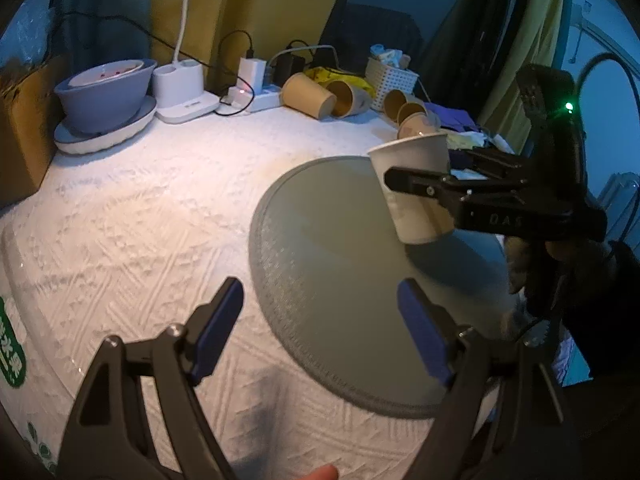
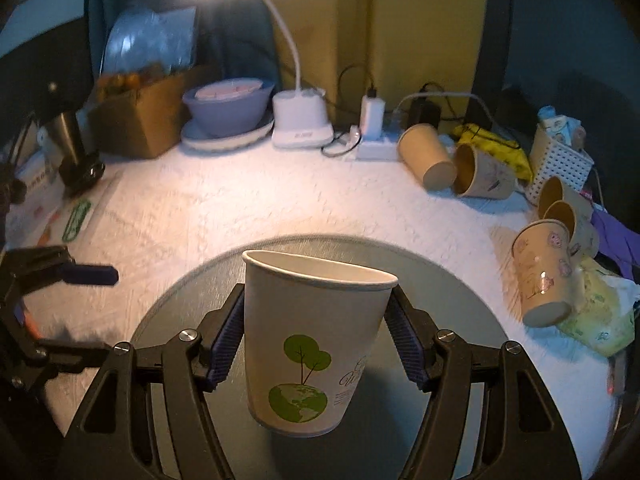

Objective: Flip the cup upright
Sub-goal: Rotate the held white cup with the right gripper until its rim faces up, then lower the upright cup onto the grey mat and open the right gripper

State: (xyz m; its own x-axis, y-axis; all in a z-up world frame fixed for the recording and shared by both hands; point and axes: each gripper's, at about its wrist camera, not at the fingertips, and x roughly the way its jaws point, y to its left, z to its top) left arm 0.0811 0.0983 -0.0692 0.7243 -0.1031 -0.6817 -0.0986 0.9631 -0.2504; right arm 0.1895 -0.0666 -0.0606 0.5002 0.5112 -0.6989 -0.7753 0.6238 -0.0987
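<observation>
A white paper cup [image 2: 308, 340] with a green tree-and-globe print is held mouth up, slightly tilted, just above the round grey mat [image 2: 448, 304]. My right gripper [image 2: 316, 340] is shut on the cup, blue pads on both sides. In the left wrist view the cup [image 1: 416, 192] shows at the right over the mat [image 1: 336, 280], held by the right gripper [image 1: 416, 188]. My left gripper [image 1: 320, 332] is open and empty at the mat's near left edge; it also shows in the right wrist view [image 2: 88, 274].
Several brown paper cups [image 2: 428, 156] lie on their sides at the back right, one patterned cup [image 2: 544, 280] close to the mat. A white basket [image 2: 560, 168], power strip [image 2: 372, 148], lamp base [image 2: 300, 120], blue bowl [image 2: 228, 108] and cardboard box [image 2: 136, 120] line the back.
</observation>
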